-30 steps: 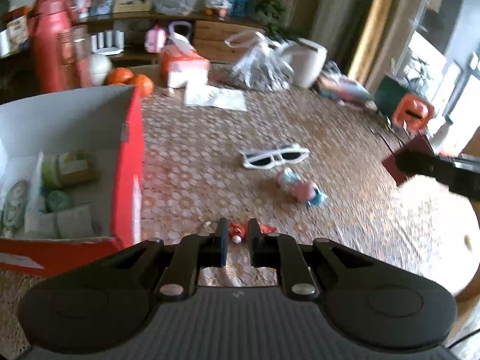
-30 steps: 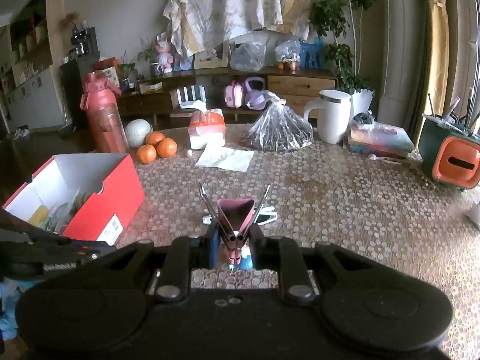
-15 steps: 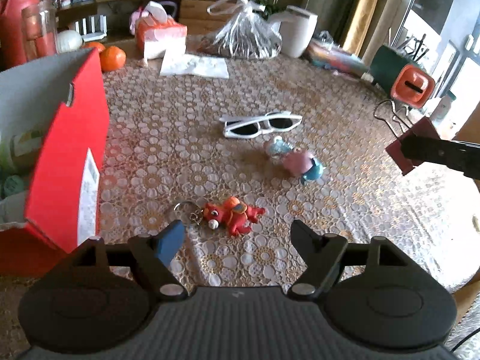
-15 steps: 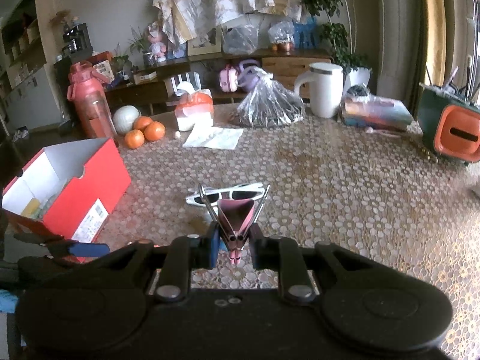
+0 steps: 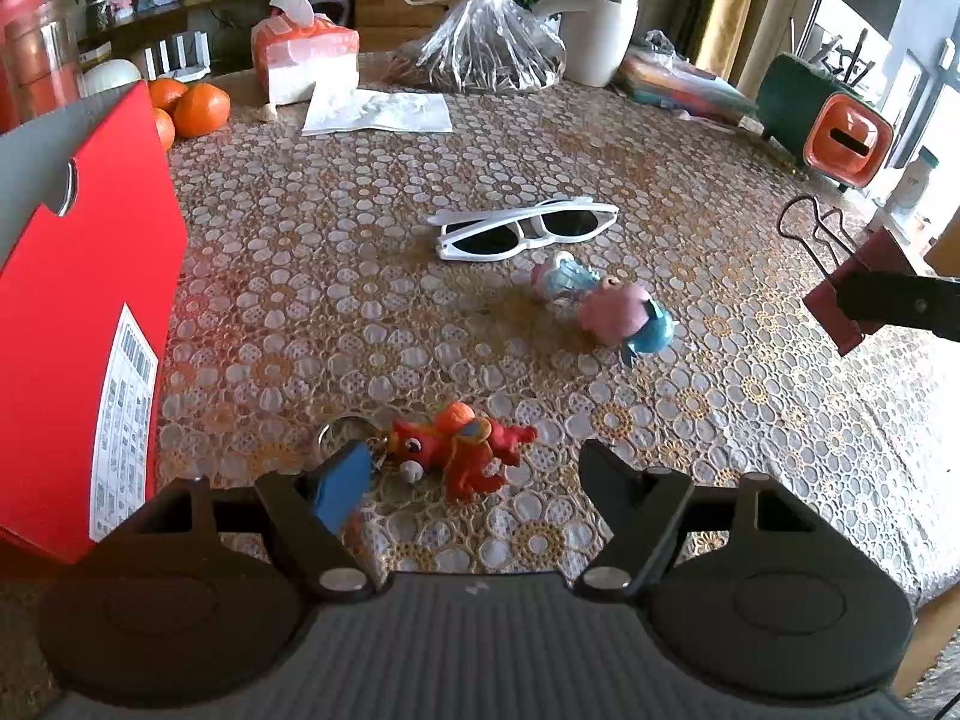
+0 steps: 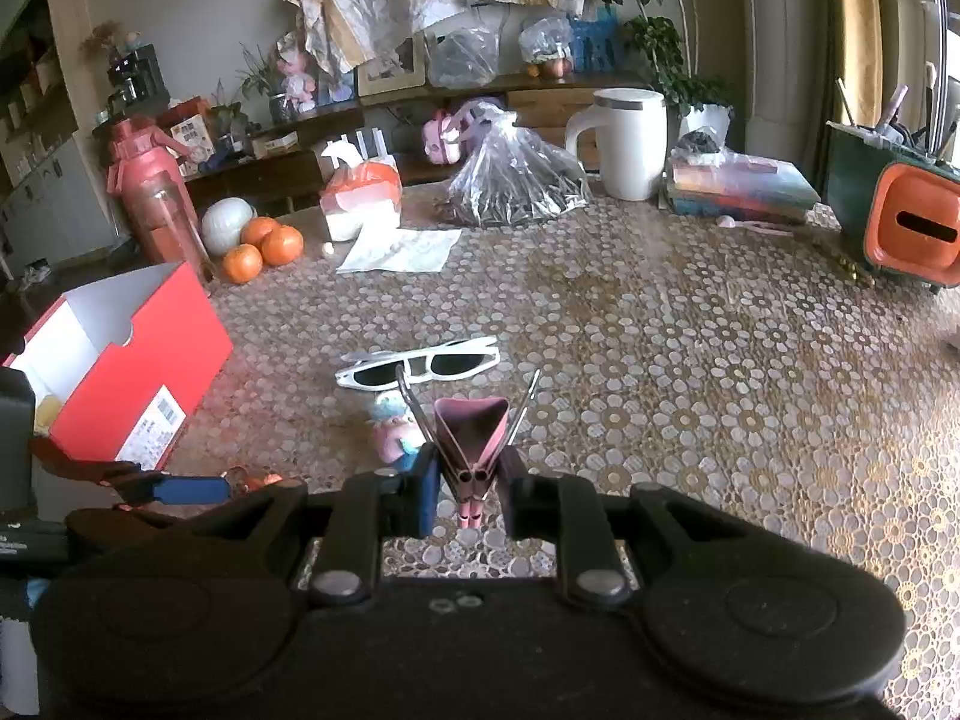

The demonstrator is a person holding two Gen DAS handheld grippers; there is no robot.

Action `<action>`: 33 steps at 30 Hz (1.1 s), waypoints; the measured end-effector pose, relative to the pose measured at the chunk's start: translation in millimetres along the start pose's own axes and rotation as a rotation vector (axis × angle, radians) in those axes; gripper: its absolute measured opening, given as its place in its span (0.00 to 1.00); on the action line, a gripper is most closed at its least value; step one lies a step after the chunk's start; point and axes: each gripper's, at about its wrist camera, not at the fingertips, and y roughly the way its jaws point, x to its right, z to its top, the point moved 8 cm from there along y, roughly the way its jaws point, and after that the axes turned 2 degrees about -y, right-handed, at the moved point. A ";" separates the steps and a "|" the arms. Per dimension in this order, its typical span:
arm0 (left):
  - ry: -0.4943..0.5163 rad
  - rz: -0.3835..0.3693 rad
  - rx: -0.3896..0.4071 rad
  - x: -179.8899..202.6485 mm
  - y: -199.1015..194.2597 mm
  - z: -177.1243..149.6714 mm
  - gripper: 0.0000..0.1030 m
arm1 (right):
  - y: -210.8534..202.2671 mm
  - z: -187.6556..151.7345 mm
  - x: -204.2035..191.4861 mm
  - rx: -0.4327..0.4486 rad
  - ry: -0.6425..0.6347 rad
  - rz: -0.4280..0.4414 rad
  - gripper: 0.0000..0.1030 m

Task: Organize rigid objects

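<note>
My left gripper is open, low over the tablecloth, with a red toy keychain lying between its fingertips. White sunglasses and a pink and blue toy figure lie farther ahead. The red box stands at the left. My right gripper is shut on a pink binder clip and holds it above the table; the clip also shows at the right of the left wrist view. The sunglasses and the red box show in the right wrist view.
Oranges, a tissue pack, a paper sheet, a plastic bag and a white jug stand at the back of the table. A green and orange organizer is at the right. A red bottle stands behind the box.
My left gripper has opened and drawn away from the box toward the red keychain, which now lies between its fingers. The right gripper holds the clip throughout and has shifted slightly.
</note>
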 end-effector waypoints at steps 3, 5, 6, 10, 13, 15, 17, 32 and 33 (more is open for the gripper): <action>-0.001 0.001 0.005 0.3 -0.7 0.9 0.64 | 1.1 -1.4 2.3 -0.004 0.003 -0.001 0.19; -0.002 -0.005 0.005 1.1 -1.3 0.4 0.52 | 1.2 -1.7 2.9 -0.004 0.006 -0.004 0.19; -0.002 -0.003 0.004 1.3 -1.3 -0.1 0.48 | 1.2 -1.8 3.0 -0.004 0.008 -0.004 0.19; 0.018 0.005 0.009 2.8 -2.8 -2.1 0.42 | 1.2 -1.7 3.2 -0.005 0.007 -0.004 0.19; 0.022 0.016 0.021 1.7 -5.4 -1.6 0.41 | 1.1 -1.5 3.0 -0.005 0.007 -0.005 0.19; 0.014 0.009 0.026 0.6 -7.7 -0.9 0.41 | 0.9 -1.3 3.1 -0.004 0.006 -0.005 0.19; 0.006 0.003 0.033 -0.9 -11.4 0.2 0.41 | 0.1 -0.9 3.2 -0.002 0.006 -0.008 0.19; -0.061 -0.073 0.102 -13.5 -69.8 14.1 0.16 | -24.8 14.5 -23.9 0.043 -0.037 0.003 0.19; -0.060 -0.071 0.109 -15.0 -73.3 15.6 0.16 | -26.7 16.0 -26.9 0.048 -0.042 0.003 0.19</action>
